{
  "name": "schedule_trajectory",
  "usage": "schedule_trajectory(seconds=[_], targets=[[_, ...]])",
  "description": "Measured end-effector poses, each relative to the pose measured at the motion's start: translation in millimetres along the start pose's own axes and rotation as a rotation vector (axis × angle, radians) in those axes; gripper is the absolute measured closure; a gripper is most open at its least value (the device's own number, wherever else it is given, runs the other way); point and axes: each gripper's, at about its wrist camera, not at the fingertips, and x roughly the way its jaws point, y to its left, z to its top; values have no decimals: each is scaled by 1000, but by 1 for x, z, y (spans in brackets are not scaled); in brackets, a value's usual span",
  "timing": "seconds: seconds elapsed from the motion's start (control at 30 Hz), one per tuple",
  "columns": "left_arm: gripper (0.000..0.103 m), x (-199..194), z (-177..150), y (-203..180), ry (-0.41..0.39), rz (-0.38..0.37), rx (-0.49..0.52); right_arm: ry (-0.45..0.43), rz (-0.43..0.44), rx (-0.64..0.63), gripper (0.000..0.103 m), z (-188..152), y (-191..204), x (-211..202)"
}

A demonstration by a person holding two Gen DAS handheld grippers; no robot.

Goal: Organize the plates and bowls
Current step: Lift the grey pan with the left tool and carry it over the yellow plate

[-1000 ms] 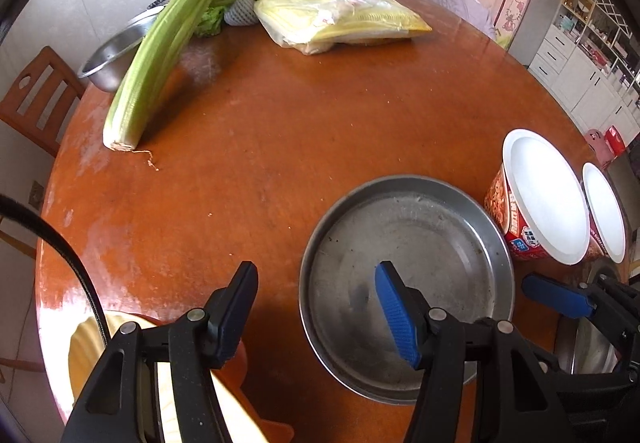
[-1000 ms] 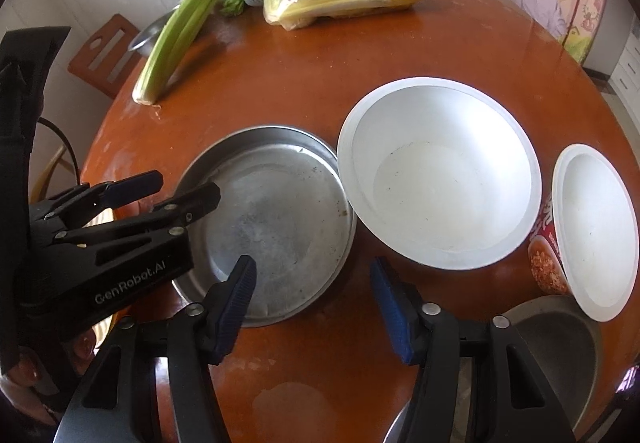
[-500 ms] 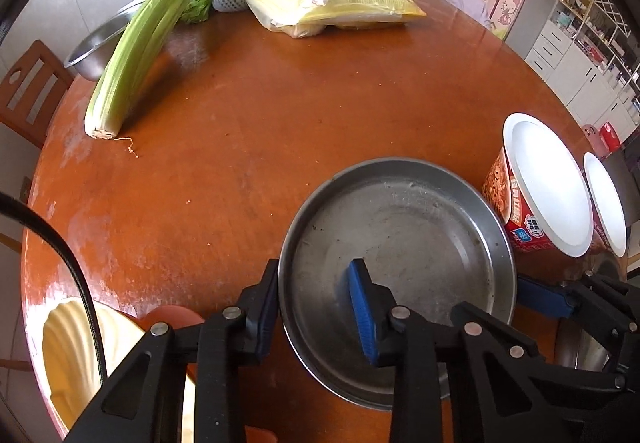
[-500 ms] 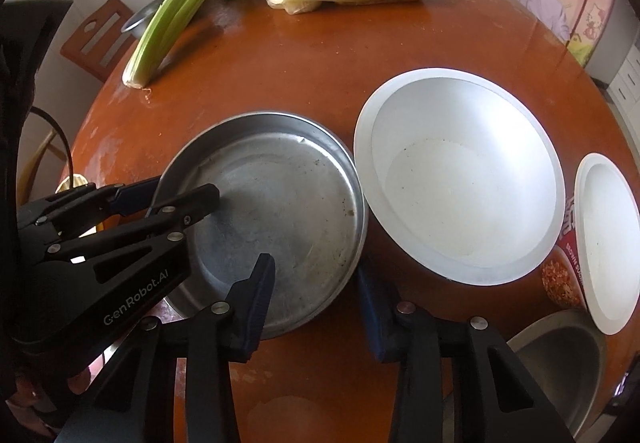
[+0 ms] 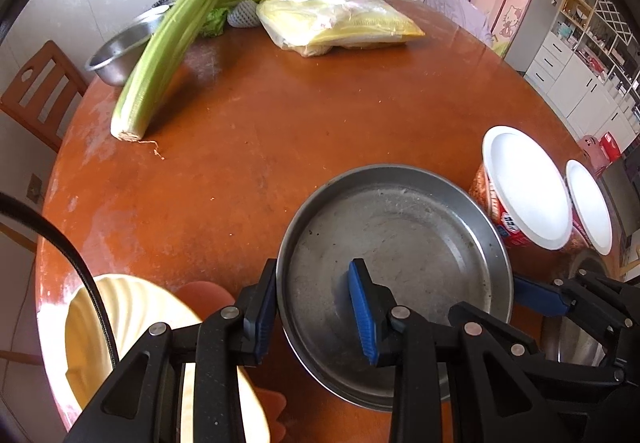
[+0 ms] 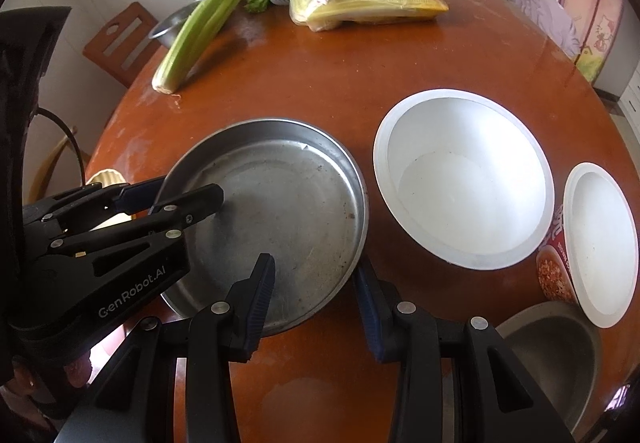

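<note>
A round steel plate [image 5: 400,255] lies on the brown round table; it also shows in the right wrist view [image 6: 288,211]. My left gripper [image 5: 312,311] straddles the plate's left rim, one finger outside and one inside, with a gap still between the pads. My right gripper [image 6: 316,295] straddles the plate's near right rim the same way, jaws partly open. Two empty white noodle bowls [image 6: 464,179] [image 6: 600,243] stand to the right of the plate. A steel bowl [image 6: 548,355] sits at the near right.
A cream ribbed dish [image 5: 128,343] sits at the near left edge. Celery [image 5: 176,43], a yellow bag of food [image 5: 340,23], more greens and a steel basin [image 5: 124,51] lie at the far side. A wooden chair [image 5: 36,91] stands at the left.
Both grippers have moved onto the steel plate's rim from opposite sides and narrowed their jaws around it. The plate has shifted slightly on the table.
</note>
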Motion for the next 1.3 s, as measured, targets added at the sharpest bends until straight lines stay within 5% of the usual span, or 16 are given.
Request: schedule_trajectory(seconds=[1.3], targets=[[68, -104, -26, -10, -186, 58, -50, -204, 43, -126, 60, -28, 25, -91]])
